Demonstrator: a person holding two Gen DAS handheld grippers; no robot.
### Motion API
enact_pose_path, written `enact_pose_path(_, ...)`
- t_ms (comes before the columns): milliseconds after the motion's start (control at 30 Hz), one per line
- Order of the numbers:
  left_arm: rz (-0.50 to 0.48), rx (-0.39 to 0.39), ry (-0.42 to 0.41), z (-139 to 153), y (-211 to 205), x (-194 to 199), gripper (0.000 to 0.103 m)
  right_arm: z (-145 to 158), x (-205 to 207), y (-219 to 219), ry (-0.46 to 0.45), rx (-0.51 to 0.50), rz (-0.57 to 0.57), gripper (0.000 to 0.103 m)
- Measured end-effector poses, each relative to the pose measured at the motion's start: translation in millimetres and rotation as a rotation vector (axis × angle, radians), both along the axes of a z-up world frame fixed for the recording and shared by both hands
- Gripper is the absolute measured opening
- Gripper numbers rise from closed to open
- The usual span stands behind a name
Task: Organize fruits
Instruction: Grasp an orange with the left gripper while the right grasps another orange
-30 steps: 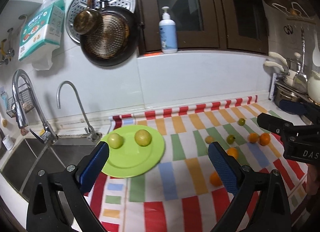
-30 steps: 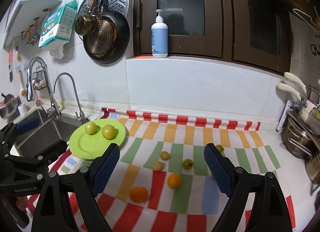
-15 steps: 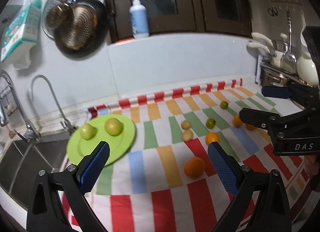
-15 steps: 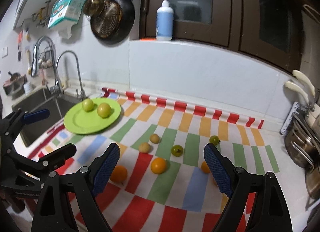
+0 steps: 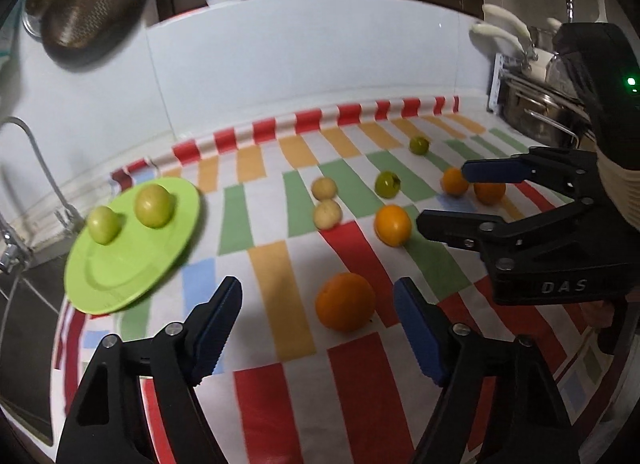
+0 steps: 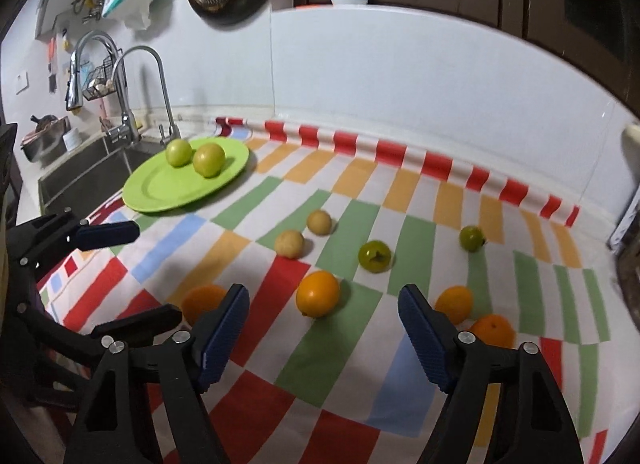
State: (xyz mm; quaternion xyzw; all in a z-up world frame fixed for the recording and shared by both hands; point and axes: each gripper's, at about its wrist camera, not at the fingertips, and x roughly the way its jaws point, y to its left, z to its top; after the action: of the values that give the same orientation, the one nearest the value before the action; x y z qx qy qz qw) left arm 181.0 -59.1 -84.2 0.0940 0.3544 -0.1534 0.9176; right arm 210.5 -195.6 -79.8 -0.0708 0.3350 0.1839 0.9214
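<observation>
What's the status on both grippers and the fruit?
Left gripper and right gripper closing, nothing gripped. Two green fruits on green plate; nearest orange ahead of left. Path clear.

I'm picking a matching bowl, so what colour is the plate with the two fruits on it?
Bright lime green. The plate shows best in the right wrist view.

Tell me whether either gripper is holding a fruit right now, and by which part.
Nothing is held. The left gripper and right gripper are closing, but nothing touches their fingers; an orange lies just ahead of the left.
</observation>
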Motion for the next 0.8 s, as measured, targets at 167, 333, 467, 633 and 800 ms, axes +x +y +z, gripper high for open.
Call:
enact_pose_path(167, -0.035, -0.002, 0.05, -11.4, -7.2, 9.3, 0.069, -16.4, 15.3, -0.4, 0.055, 0.01, 0.01, 0.072)
enact_pose_path(333, -0.053, -0.014, 0.102, -22.4, -10.1, 16.8, 0.06, -30.0, 29.9, 3.4, 0.097, 0.02, 0.016, 0.066)
enact_pose_path(467, -0.025, -0.036, 0.127, -25.8, -5.3, 24.2, 0.054, -38.0, 40.1, 5.8, 0.131, 0.037, 0.017, 0.061)
enact_pose_path(633, -0.028, -0.061, 0.15, -28.3, -4.8, 29.1, 0.049, -45.0, 50.0, 7.9, 0.158, 0.054, 0.007, 0.056)
enact_pose_path(800, -0.032, -0.077, 0.161, -30.3, -4.8, 32.8, 0.039, -50.5, 55.8, 11.1, 0.185, 0.068, 0.008, 0.046)
